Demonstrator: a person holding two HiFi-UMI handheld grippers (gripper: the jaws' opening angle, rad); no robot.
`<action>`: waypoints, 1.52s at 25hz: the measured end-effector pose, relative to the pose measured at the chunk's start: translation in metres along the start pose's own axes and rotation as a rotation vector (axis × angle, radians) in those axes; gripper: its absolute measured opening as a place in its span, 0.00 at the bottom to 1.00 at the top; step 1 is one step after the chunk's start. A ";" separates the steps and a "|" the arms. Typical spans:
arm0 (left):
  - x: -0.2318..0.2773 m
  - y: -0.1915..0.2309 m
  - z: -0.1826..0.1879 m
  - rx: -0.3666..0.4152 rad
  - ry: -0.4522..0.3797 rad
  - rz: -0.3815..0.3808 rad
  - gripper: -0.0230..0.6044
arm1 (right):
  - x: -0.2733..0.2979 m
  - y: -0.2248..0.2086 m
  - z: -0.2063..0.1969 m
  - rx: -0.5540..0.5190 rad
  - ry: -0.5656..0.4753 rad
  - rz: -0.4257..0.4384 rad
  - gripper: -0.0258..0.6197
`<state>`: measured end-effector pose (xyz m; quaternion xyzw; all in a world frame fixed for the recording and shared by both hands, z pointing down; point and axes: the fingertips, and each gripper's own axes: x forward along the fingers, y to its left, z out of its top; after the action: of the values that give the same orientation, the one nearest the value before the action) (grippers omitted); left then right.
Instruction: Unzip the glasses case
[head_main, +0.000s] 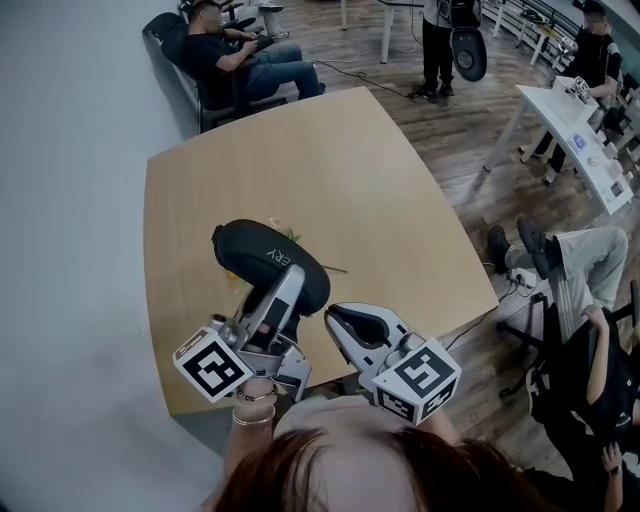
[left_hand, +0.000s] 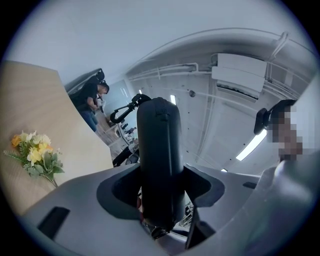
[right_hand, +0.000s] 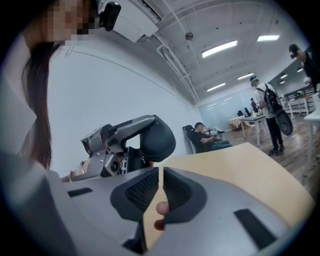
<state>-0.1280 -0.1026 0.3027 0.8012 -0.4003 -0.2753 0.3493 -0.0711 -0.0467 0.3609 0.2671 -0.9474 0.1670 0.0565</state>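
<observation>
A black oval glasses case (head_main: 268, 254) hangs above the wooden table (head_main: 330, 160), near its front left part. My left gripper (head_main: 288, 280) is shut on the case from below. In the left gripper view the case (left_hand: 160, 150) stands upright between the two pads, with a black clip (left_hand: 126, 108) at its far end. My right gripper (head_main: 336, 318) is just right of the case, apart from it, shut with nothing between its jaws. The right gripper view shows its jaws (right_hand: 161, 172) meeting at the tips and the held case (right_hand: 157, 141) ahead to the left.
A small bunch of yellow flowers (left_hand: 34, 152) lies on the table under the case. A seated person (head_main: 240, 55) is beyond the table's far edge. A white table (head_main: 575, 130) and another seated person (head_main: 570, 260) are on the right.
</observation>
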 end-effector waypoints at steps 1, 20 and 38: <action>0.001 0.000 0.000 0.001 -0.002 -0.001 0.44 | 0.000 0.001 0.000 0.000 0.000 0.009 0.07; 0.029 0.007 -0.006 -0.020 -0.022 0.000 0.44 | 0.014 -0.007 0.010 0.095 -0.031 0.116 0.17; 0.035 0.015 -0.005 0.035 -0.040 0.029 0.44 | 0.019 -0.017 0.008 0.105 -0.059 0.113 0.07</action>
<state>-0.1124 -0.1368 0.3116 0.7956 -0.4237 -0.2792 0.3310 -0.0784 -0.0720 0.3617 0.2206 -0.9521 0.2116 0.0049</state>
